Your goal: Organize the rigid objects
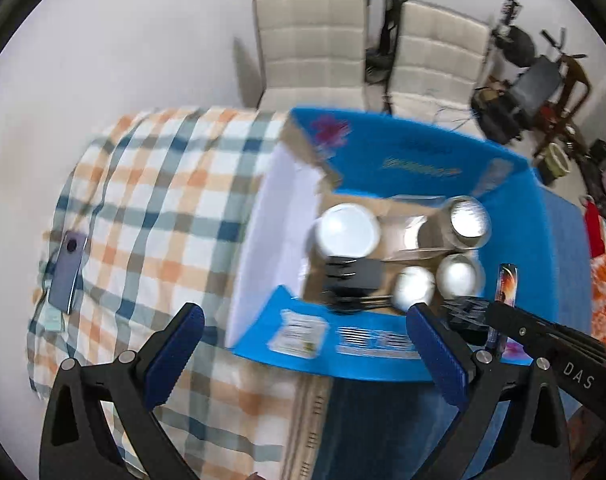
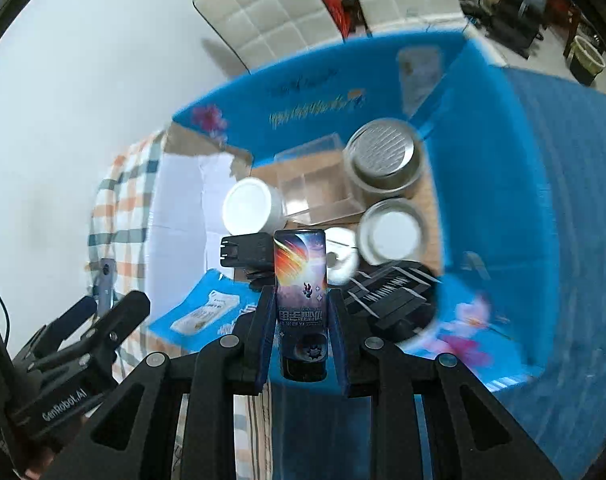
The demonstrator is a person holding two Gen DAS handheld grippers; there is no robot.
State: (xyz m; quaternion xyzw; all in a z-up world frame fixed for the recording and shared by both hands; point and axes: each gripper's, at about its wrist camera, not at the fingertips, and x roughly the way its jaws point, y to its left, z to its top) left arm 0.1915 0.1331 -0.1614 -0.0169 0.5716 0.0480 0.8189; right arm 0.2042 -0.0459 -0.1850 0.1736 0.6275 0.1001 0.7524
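A blue cardboard box (image 1: 443, 152) (image 2: 503, 160) stands open on a checked cloth. Inside it are a white-lidded jar (image 1: 347, 227) (image 2: 251, 206), a metal-lidded jar (image 1: 465, 218) (image 2: 385, 158), two smaller white-topped containers (image 1: 457, 276) (image 2: 395, 232), a black charger (image 1: 353, 274) (image 2: 245, 250) and a clear plastic box (image 2: 315, 178). My right gripper (image 2: 301, 304) is shut on a slim colourful tube (image 2: 301, 276) (image 1: 505, 286), held above the box's near edge. My left gripper (image 1: 303, 332) is open and empty over the box's near flap.
A purple phone (image 1: 67, 272) lies on the checked cloth (image 1: 151, 200) at the left. Two white padded chairs (image 1: 315, 40) stand behind the table. A black ridged object (image 2: 391, 292) lies in the box's near right corner. Clutter fills the far right of the room.
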